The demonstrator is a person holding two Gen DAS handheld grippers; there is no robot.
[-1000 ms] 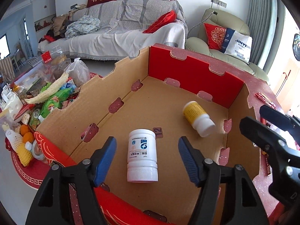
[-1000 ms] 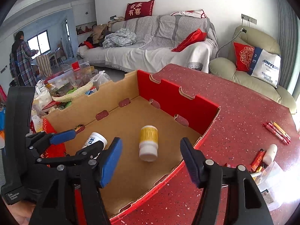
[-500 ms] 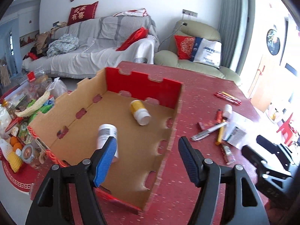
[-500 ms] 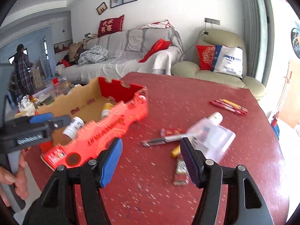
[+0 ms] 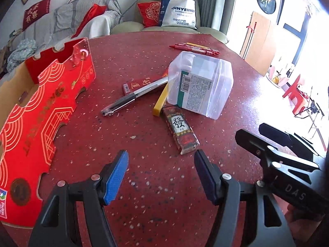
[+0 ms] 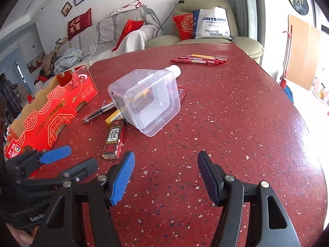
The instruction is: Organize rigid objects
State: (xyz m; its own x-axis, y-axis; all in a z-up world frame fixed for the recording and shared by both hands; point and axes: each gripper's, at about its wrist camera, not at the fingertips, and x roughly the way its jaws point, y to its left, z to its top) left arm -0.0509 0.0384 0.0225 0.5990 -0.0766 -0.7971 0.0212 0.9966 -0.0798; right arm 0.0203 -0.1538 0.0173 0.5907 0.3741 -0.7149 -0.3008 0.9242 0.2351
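Note:
A clear plastic box (image 5: 201, 86) lies tipped on the red table (image 5: 144, 144) over a small pile. In the pile are a black pen (image 5: 131, 98), a yellow marker (image 5: 161, 100), a flat red pack (image 5: 141, 83) and a dark pack with a Chinese character (image 5: 182, 129). My left gripper (image 5: 161, 164) hangs open just short of that dark pack, nothing between its pads. My right gripper (image 6: 165, 160) is open over bare table in front of the clear box (image 6: 148, 98). Each gripper shows in the other's view, the right gripper (image 5: 250, 130) and the left gripper (image 6: 74, 158).
The red cardboard box (image 5: 41, 111) stands at the table's left edge, its inside hidden. Several red and yellow pens (image 6: 197, 59) lie at the far side. A white-capped bottle (image 6: 174, 70) pokes out behind the clear box. A sofa and armchair stand beyond; a person (image 6: 6, 86) is far left.
Both grippers have swung right, away from the cardboard box with its two bottles, and lowered toward the pile by the clear plastic box. Both stayed open.

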